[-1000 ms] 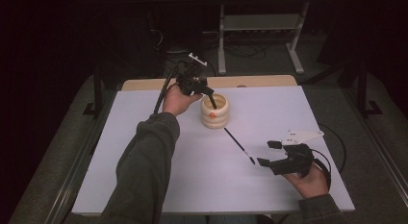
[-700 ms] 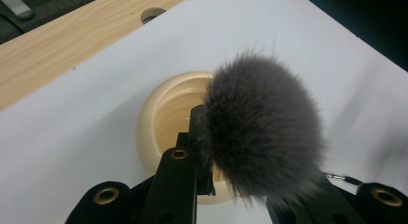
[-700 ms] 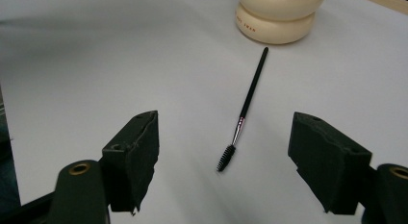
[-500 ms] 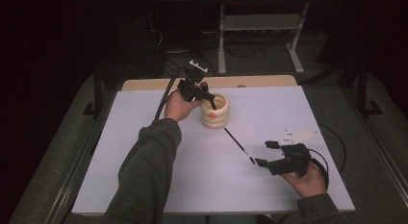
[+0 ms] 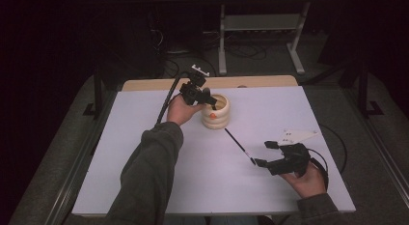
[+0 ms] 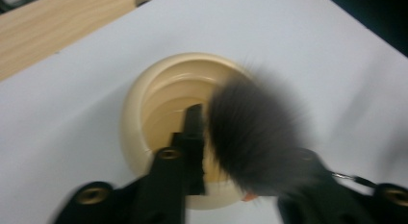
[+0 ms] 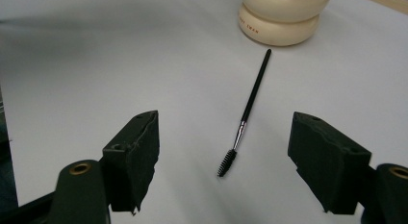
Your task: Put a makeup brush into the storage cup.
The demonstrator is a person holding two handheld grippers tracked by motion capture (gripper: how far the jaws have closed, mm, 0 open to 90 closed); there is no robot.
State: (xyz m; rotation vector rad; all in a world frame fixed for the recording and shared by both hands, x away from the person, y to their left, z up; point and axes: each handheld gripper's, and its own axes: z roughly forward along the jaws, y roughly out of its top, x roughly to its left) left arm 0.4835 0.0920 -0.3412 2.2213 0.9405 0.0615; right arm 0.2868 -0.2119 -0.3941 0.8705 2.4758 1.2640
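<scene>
A fluffy dark makeup brush [image 6: 252, 137], its bristle head up, hangs blurred over the mouth of a cream ribbed holder [image 5: 216, 111] just above centre of the high view, clamped at its lower end between the jaws of the left gripper [image 5: 207, 98], which a sleeved arm has carried up from the bottom left of the frame. In the left gripper view the brush head covers the right half of the holder's opening, with one jaw reaching over the rim. Lower right of centre, a thin black spoolie wand [image 7: 245, 113] lies flat on the white table sheet [image 5: 144, 152], its bristled tip pointing toward the right gripper [image 5: 263, 153], whose jaws stand wide apart on either side of it without touching. The likely hazards from here: the handle could catch the holder's rim and tip or push the light pot as the brush goes down, and the slim wand could roll or skid away if the right jaws close off-centre on it. Small lettering is printed near the holder's base in the right gripper view, too small to read. A pale wooden board [image 5: 251, 81] borders the sheet's far edge.
</scene>
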